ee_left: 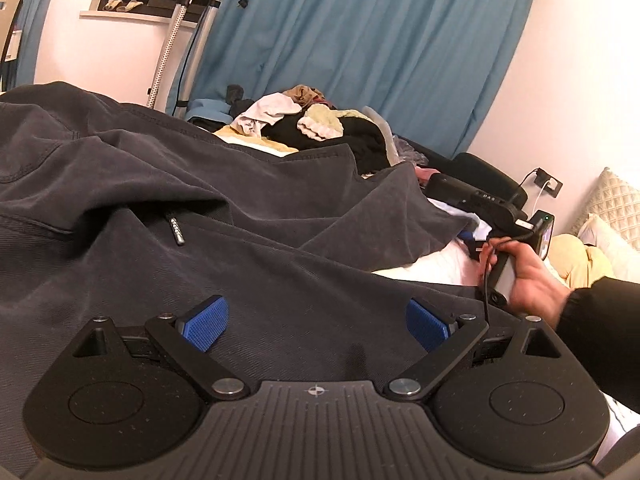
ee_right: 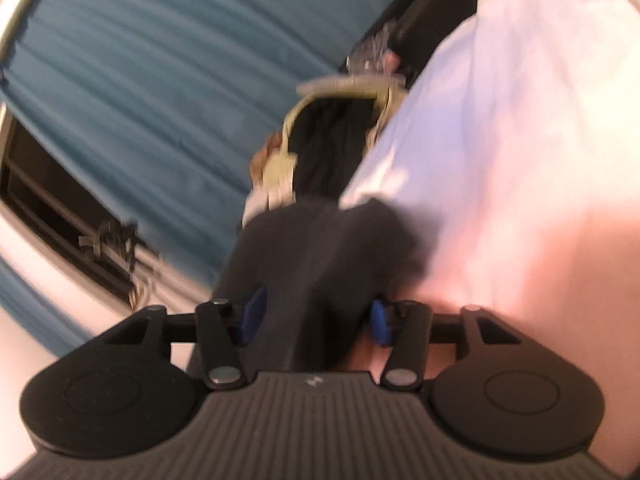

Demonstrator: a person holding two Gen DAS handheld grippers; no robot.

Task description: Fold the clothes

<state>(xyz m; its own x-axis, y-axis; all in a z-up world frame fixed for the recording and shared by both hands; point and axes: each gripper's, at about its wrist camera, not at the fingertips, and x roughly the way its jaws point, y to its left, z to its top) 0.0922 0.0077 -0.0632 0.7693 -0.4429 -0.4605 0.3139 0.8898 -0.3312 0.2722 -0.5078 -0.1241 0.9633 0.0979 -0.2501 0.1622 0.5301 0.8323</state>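
Left gripper (ee_left: 316, 322) hovers over the dark grey garment (ee_left: 168, 200) spread across the bed (ee_left: 432, 268), jaws wide apart, nothing between them. Right gripper (ee_right: 316, 316) (blurred view) has a fold of that garment between its jaws, pads pinching it.

Garment (ee_left: 168, 184) spread on bed (ee_left: 432, 270), clothes pile (ee_left: 312, 120) behind, pillows (ee_left: 612, 208) right

Dark grey garment (ee_left: 200, 184), blue ribbed pads (ee_left: 206, 322) on black tongs (ee_left: 316, 324), teal curtain (ee_left: 360, 52), white bedsheet (ee_right: 520, 160)
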